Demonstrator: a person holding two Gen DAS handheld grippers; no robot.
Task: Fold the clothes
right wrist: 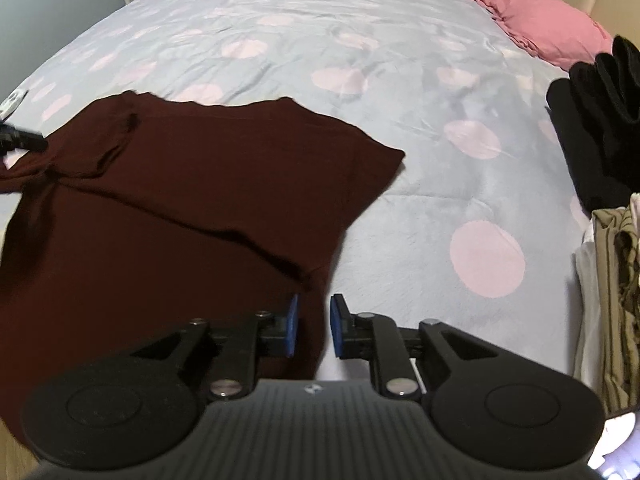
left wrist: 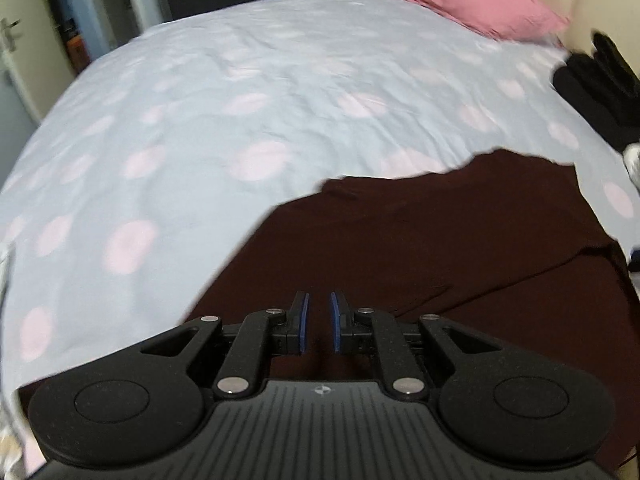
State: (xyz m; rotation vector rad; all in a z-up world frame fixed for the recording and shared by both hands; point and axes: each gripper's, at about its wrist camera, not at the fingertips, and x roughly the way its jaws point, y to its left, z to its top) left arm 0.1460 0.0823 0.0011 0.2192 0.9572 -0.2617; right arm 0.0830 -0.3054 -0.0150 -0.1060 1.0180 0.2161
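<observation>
Maroon shirt (right wrist: 168, 200) lies spread on the near part of the bed, on a pale blue cover with pink spots (left wrist: 240, 92), its top edge ragged and folded over against the cover. One short sleeve points off toward the right side of the bed; a long crease runs slantwise across the cloth below it.

No baskets or boxes are about; the bed itself bears everything. A pink pillow (right wrist: 548, 28) sits at the far right corner. Along the right edge a heap of black clothes (right wrist: 596, 128) is piled, and below it a striped olive and white bundle (right wrist: 612, 288), cut off by the frame.

From its own camera, the left gripper (left wrist: 319, 322) hangs over the shirt with its blue pads close together and only a narrow gap between them; no cloth shows in that gap. In the right wrist view something dark reaches in at the far left by the bunched shoulder of the shirt, though I cannot tell whether it grips.

The right gripper (right wrist: 314, 326) straddles the shirt's right side edge, the jaws slightly apart with cloth in the gap; whether they press it I cannot tell.

The left view is smeared, so the cover's spots look soft.
</observation>
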